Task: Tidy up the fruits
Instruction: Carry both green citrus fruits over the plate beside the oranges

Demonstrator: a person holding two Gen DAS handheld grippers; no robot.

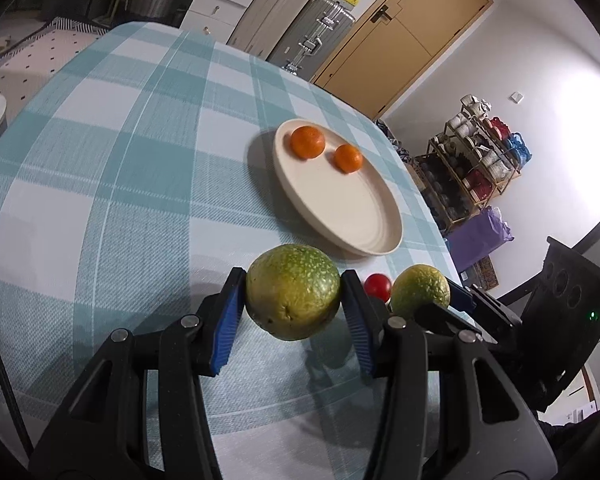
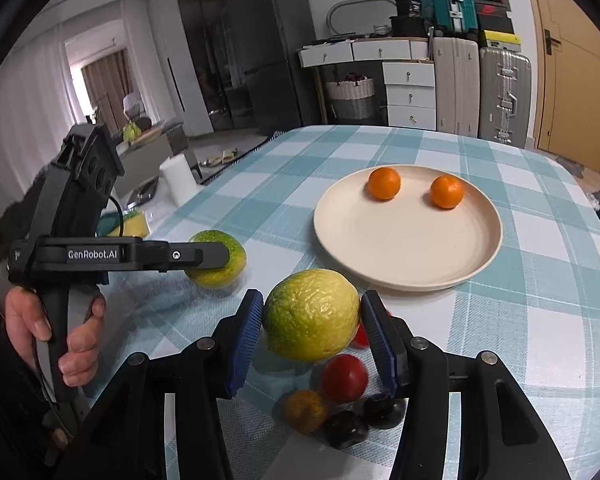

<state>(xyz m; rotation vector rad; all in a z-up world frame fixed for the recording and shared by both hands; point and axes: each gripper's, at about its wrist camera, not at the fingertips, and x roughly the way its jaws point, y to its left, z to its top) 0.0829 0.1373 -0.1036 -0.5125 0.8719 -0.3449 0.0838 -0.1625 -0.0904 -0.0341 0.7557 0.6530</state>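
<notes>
"GenRobot.AI" read in white on my left gripper (image 2: 220,254), clamped on a speckled green fruit (image 1: 293,297). My right gripper (image 2: 310,334) gripped a bumpy yellow-green fruit (image 2: 311,314), lifted near the cream plate (image 2: 404,256) with two oranges (image 2: 384,183) at its far side.

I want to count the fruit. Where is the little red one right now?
In the right wrist view the red fruit lies on the checked tablecloth, just below the yellow-green fruit in the right tool, beside a small orange fruit and two dark ones.
</notes>
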